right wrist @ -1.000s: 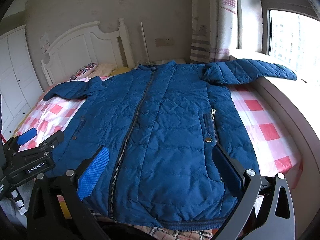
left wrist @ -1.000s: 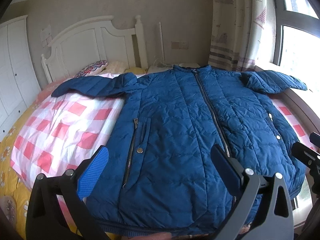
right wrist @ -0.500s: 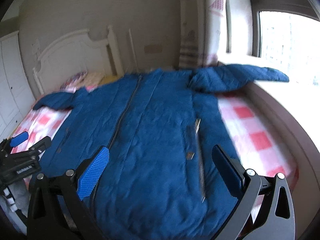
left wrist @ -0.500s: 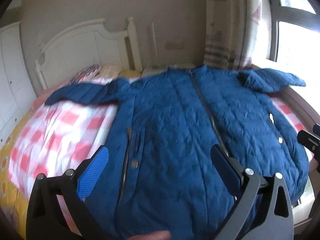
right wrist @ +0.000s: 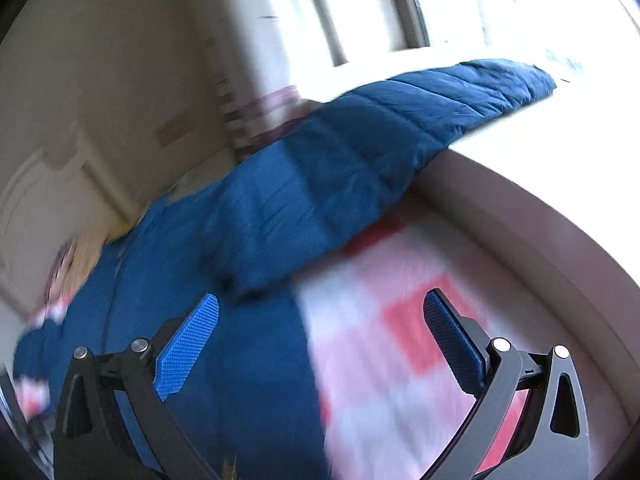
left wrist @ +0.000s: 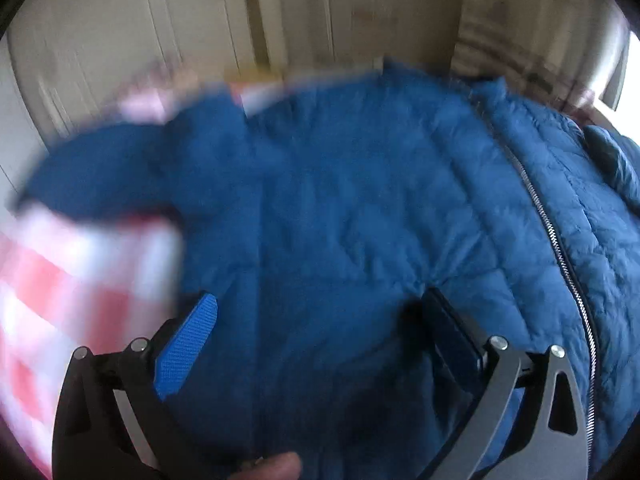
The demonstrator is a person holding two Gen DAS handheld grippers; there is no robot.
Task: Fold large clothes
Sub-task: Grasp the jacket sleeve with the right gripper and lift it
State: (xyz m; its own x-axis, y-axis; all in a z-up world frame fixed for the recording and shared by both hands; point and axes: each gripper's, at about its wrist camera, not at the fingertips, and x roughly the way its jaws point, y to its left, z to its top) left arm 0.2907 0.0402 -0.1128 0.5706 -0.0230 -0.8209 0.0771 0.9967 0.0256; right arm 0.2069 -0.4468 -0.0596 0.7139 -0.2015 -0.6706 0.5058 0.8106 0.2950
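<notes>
Spread zip-up across a pink-checked bed [left wrist: 60, 280]: blue quilted puffer jacket [left wrist: 360, 220]. Left gripper [left wrist: 320, 316] over its chest, fingers wide apart, empty; right gripper [right wrist: 324, 316] likewise agape near the sleeve [right wrist: 400, 128]. Likely light, soft, slippery; best pinched at cuff or hem.

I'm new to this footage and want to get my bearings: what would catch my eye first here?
The big blue quilted jacket fills the left wrist view, spread on a pink checked bedspread, its silver zipper running down the right side. In the right wrist view, one sleeve stretches up toward the bright window ledge. Both the left gripper and right gripper hang open above the fabric.
</notes>
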